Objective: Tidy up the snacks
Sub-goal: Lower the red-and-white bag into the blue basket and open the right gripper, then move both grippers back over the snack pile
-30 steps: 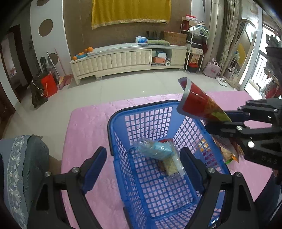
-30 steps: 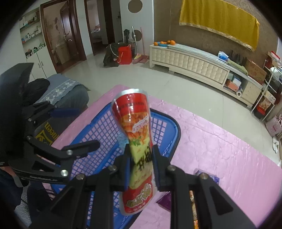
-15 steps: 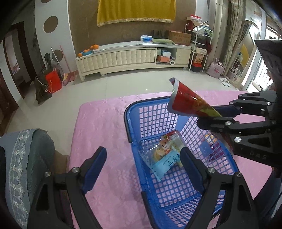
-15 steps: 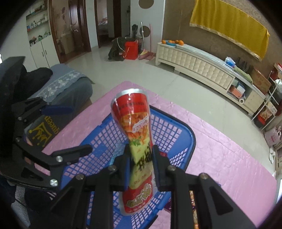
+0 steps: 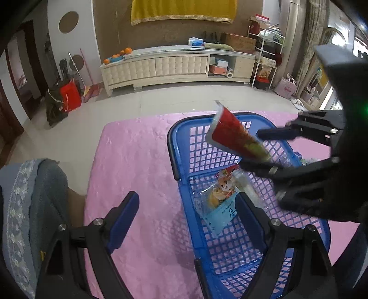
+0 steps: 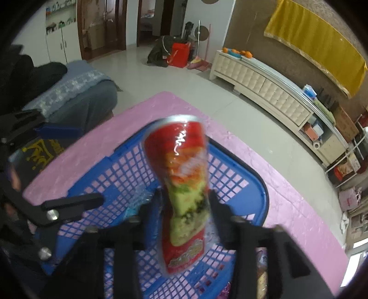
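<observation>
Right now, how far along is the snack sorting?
Done: one clear-wrapped packet lies in the blue basket. In hand: the red snack bag hangs over the basket between the right gripper's fingers, which look spread, so it may be dropping. The left gripper is open and empty. Left: a few packets on the pink tablecloth beside the basket.

Pale tiled floor (image 5: 161, 101), cream sideboard (image 5: 174, 66), yellow wall cloth (image 5: 184, 10)

We log glossy red foil snack pouch (image 6: 181, 184) | rigid blue plastic lattice basket (image 5: 181, 165) | crinkly clear film snack bag (image 5: 218, 202) | matt embossed pink cloth on table (image 5: 138, 161) | matt black claw (image 5: 184, 223), blue pads.
</observation>
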Demonstrator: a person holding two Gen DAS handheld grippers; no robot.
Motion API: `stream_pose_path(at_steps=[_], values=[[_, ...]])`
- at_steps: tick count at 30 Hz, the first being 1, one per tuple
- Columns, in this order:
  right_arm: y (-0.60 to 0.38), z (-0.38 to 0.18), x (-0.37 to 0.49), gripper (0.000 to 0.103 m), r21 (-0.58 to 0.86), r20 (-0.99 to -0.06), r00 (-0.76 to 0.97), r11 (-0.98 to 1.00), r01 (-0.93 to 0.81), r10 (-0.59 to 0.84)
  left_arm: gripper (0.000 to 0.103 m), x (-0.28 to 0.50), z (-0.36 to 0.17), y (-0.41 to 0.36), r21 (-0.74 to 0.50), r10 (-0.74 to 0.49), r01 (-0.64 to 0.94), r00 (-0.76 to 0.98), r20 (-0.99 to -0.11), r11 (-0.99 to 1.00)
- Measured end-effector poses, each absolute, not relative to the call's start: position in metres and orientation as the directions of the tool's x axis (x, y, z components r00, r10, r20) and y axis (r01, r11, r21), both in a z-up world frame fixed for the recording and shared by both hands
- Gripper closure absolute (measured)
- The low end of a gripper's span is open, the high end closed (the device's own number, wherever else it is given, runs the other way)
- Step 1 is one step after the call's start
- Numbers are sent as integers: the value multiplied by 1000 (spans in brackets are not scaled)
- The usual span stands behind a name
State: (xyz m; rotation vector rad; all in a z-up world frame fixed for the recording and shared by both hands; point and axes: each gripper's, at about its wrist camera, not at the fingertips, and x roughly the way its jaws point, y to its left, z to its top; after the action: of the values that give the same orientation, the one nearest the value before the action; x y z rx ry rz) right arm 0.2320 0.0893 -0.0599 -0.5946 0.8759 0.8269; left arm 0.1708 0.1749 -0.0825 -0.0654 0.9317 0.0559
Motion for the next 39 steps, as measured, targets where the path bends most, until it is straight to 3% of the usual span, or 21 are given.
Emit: stream_pose_path(at_steps=[1, 3, 12, 39], values=[[89, -61, 232, 17, -142, -840, 402, 567, -811, 364, 19, 170, -83, 174, -35, 18, -77, 593, -805, 996], [82, -57, 231, 14, -144, -822, 427, 587, -796, 378, 19, 169, -82, 172, -28, 21, -74, 590, -807, 997], [34, -25, 223, 13, -42, -814, 416, 672, -739, 406, 19, 154, -70, 154, -71, -18, -65, 605, -796, 995], [-120, 24, 175, 13, 31, -766, 493, 790, -612, 412, 19, 119, -14, 22, -54, -92, 77, 703, -706, 996]])
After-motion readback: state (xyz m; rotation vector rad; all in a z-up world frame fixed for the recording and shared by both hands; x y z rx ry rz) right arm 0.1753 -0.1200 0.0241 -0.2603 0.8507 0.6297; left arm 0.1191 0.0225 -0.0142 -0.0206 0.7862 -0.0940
